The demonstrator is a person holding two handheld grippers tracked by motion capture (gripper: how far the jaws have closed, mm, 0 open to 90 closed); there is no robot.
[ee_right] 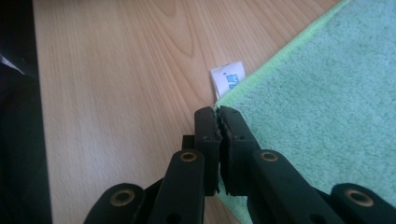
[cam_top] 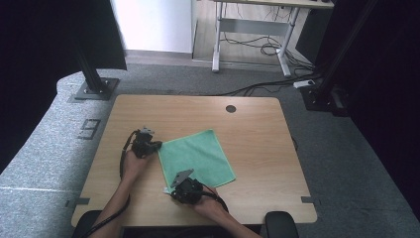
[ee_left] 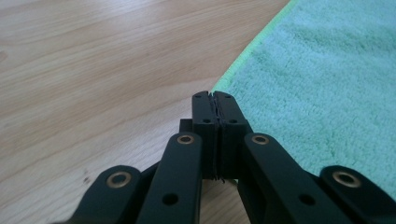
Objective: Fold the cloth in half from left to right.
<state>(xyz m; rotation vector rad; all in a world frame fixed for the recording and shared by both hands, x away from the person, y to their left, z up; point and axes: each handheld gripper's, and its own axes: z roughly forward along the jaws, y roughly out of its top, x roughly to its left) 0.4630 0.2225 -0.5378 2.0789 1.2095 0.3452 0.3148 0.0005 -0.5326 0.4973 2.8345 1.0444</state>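
A green cloth [cam_top: 197, 157] lies flat on the wooden table [cam_top: 257, 148], turned like a diamond. My left gripper [cam_top: 157, 146] sits at the cloth's left corner. In the left gripper view its jaws [ee_left: 213, 96] are pressed together right on the tip of the cloth [ee_left: 322, 84]. My right gripper [cam_top: 172, 192] is at the cloth's near corner. In the right gripper view it [ee_right: 218, 111] is shut on the hemmed edge of the cloth [ee_right: 322, 98], just short of a small white label [ee_right: 228, 77] that sticks out from the hem.
A round dark cable hole [cam_top: 231, 108] sits near the table's far edge. Two black posts on floor plates [cam_top: 94, 89] [cam_top: 317, 94] stand beyond the far corners. Chair armrests [cam_top: 281, 221] flank the near edge. Bare wood [ee_left: 93, 70] lies left of the cloth.
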